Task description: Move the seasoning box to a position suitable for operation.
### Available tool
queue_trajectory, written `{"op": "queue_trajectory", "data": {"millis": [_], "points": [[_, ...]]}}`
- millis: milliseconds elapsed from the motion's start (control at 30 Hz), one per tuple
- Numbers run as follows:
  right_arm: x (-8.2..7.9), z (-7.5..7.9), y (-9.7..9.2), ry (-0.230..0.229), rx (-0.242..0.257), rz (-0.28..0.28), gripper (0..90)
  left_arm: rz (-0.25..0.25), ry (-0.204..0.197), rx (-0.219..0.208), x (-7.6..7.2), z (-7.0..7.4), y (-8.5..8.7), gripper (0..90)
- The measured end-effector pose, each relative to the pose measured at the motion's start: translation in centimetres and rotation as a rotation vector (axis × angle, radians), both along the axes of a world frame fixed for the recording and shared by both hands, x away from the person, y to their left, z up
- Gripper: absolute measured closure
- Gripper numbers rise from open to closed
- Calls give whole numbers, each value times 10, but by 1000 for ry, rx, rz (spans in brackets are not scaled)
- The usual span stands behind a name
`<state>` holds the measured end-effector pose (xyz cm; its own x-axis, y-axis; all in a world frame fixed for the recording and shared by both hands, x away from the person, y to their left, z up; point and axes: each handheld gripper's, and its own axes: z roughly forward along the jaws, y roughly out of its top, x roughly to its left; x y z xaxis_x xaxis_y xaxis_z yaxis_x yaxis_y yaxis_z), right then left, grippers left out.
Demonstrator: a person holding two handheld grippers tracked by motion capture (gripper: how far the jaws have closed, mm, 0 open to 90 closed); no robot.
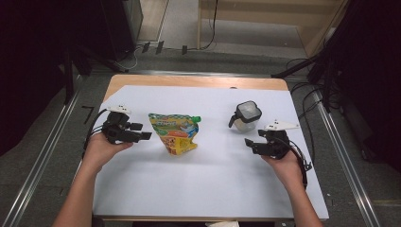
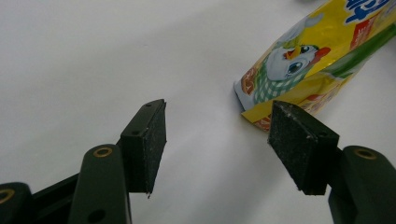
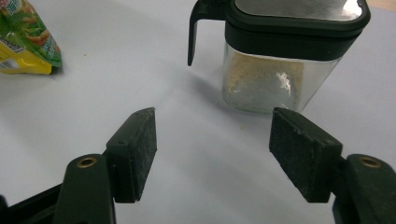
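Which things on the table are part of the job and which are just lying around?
In the job:
snack pouch, by the left hand-held gripper
lidded jar, by the right hand-held gripper

Lying about:
white sheet
cables beside the table

Snack pouch between left gripper and jar; right gripper near jar.

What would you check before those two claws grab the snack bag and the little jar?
1. Left gripper jaws open, nothing between them: ok.
2. Right gripper jaws open, nothing between them: ok.
3. Snack bag lying flat on the white sheet, just ahead of the left gripper: ok.
4. Jar upright, black lid on: ok.
5. Jar lid latched tight: cannot tell.
6. Bag and jar well apart: ok.
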<state>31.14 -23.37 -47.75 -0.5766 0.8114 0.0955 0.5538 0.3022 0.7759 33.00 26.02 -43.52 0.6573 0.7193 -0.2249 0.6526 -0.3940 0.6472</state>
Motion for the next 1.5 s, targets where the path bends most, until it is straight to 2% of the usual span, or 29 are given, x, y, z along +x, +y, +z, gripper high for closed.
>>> {"op": "queue_trajectory", "data": {"millis": [367, 1067, 1200, 1500], "points": [[0, 0, 0, -1, -9, -2, 326, -14, -9, -12, -2, 5, 1, 380], [9, -2, -7, -1, 21, -44, 317, -44, -17, -22, -4, 7, -5, 376], [14, -2, -9, 9, 38, -53, 285, -44, -18, -20, -6, 8, -5, 376], [30, -5, -7, 18, 17, -75, 201, -48, -19, -12, -15, 8, -6, 375]]}}
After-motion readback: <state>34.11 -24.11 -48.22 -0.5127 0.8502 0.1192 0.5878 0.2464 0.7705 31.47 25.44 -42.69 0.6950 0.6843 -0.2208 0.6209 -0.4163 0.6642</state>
